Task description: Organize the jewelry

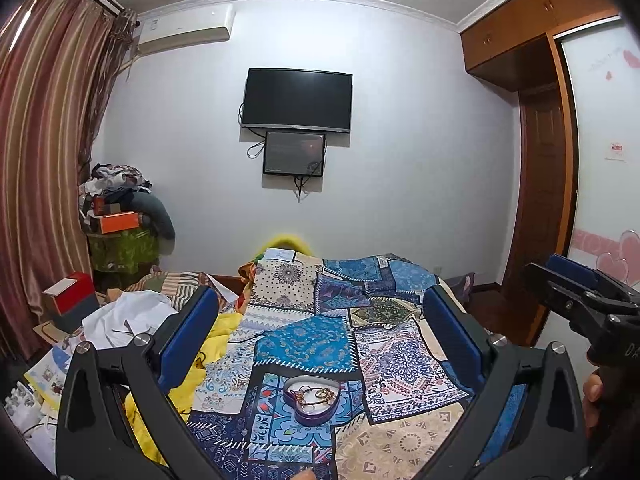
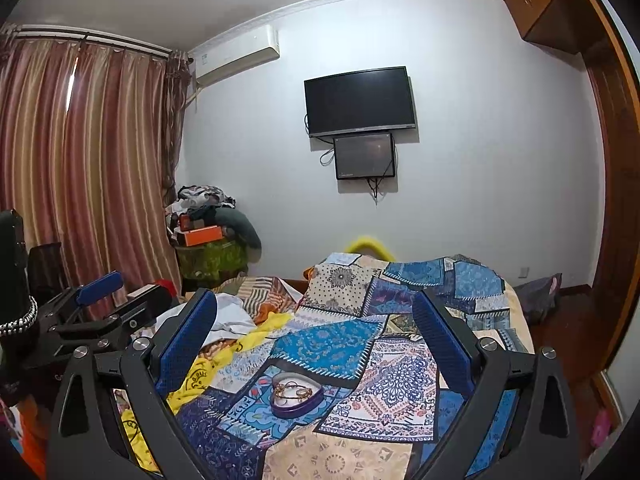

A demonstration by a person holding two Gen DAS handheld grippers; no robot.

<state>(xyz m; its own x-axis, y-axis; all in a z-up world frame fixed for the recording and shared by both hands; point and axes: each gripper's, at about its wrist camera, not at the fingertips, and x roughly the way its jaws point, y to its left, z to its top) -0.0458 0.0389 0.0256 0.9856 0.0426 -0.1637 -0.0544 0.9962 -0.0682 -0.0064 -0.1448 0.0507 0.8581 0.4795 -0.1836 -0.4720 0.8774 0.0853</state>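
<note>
A small heart-shaped tin, purple on its outer wall and pale inside, sits open and upright on the patchwork blue quilt. Inside it lies a tangled heap of gold-coloured jewelry: thin chains and at least 1 ring-like loop.

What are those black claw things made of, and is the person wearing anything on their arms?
Both are alike. The left gripper and right gripper each have black angular frames with triangular cut-outs, silver round bolts at the joints, and two flat jaws faced with blue textured pads. On the left wrist a beaded silver-and-black bracelet circles a black sleeve.
</note>
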